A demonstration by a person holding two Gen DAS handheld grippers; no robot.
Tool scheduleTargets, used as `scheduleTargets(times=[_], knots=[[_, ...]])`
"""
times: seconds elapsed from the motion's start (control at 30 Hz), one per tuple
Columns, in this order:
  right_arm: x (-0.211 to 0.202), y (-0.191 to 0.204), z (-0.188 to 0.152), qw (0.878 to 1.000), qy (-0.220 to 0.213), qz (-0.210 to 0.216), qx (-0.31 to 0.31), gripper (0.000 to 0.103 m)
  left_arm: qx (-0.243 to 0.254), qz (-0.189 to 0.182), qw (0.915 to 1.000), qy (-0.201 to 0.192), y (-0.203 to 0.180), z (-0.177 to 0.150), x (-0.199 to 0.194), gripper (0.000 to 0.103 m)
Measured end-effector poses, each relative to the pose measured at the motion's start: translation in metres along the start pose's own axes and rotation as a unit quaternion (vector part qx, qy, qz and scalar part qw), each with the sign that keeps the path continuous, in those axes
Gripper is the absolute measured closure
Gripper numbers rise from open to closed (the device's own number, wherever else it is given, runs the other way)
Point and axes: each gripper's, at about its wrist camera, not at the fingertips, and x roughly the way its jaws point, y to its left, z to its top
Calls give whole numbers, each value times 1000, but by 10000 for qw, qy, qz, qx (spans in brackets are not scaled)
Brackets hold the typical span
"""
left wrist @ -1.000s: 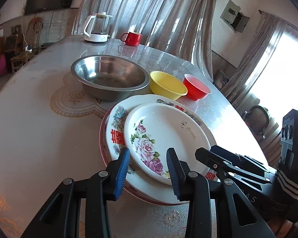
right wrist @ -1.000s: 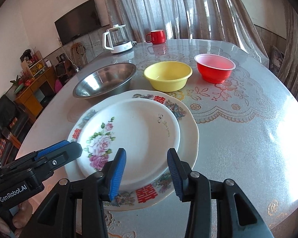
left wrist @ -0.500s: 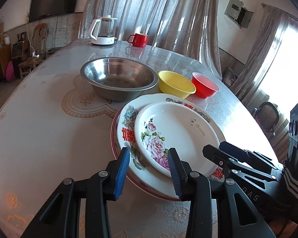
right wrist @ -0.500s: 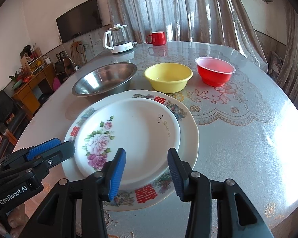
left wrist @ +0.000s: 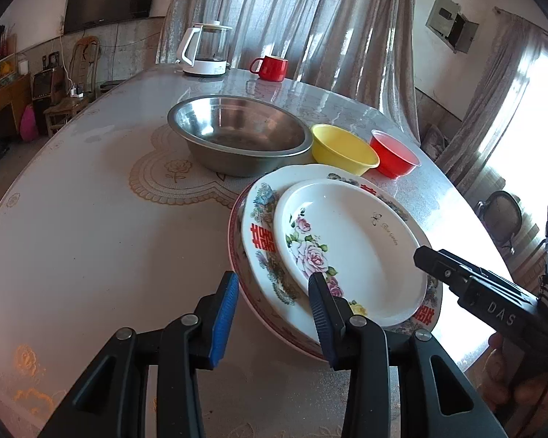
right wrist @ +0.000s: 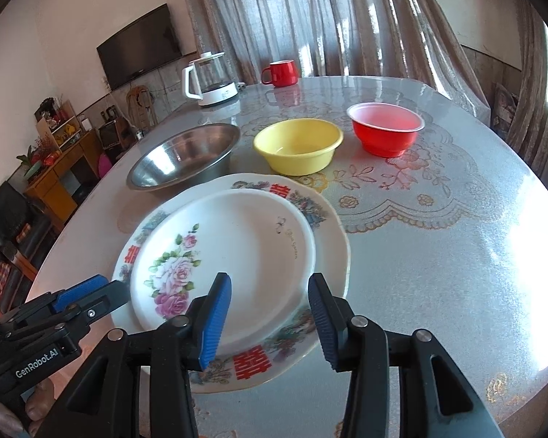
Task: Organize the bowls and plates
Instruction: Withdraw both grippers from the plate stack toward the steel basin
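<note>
In the left wrist view, the left claw (left wrist: 272,314) sits low in the middle of the frame. Its two blue pads are apart and grasp nothing. The near rim of the plates shows in the gap between them, but the pads do not press on it.

In the right wrist view, the right claw (right wrist: 270,319) is also low in the middle. Its pads are apart too, with the near edge of the plates showing between them, and nothing is grasped.

The plates are stacked in the middle of the round worktop (left wrist: 73,237). The small rose plate (left wrist: 350,252) lies on top of the big plate with red signs (left wrist: 261,252). A third rim with a red edge peeks out under the stack on its left side.

The bowls stand in a row behind the plates, higher in the frame. The metal bowl (left wrist: 239,133) is on the left, touching or almost touching the plate stack. The yellow bowl (left wrist: 343,148) is just beside it in the middle. The red bowl (left wrist: 394,153) is on the right, next to the yellow one.

Far back on the worktop stand a white kettle (left wrist: 204,49) and a red mug (left wrist: 272,67), near the curtain (left wrist: 292,18).
</note>
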Motion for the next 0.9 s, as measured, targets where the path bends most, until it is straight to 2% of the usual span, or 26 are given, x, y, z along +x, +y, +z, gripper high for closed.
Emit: scheduleTargets(times=[0.2, 0.3, 0.37, 0.43, 0.5, 0.7, 0.9], knots=[[2, -16, 8, 9999, -104, -5, 120, 60, -72, 62, 9999, 49, 6, -3, 2, 63], [6, -15, 9, 9998, -157, -90, 51, 68, -99, 92, 9999, 42, 8, -6, 0, 61], [10, -11, 10, 10000, -91, 25, -23, 71, -126, 100, 9999, 24, 9, -7, -2, 61], [15, -4, 7, 9997, -18, -77, -211, 76, -136, 123, 9998, -12, 10, -7, -5, 61], [16, 3, 4, 9990, -38, -253, -353, 76, -147, 148, 9998, -51, 10, -8, -8, 61], [14, 6, -2, 9989, 15, -213, -414, 76, -168, 377, 9991, -95, 7, -11, -16, 61], [11, 10, -7, 9990, -11, -188, -407, 67, -146, 642, 9977, -180, 10, -12, -26, 60]])
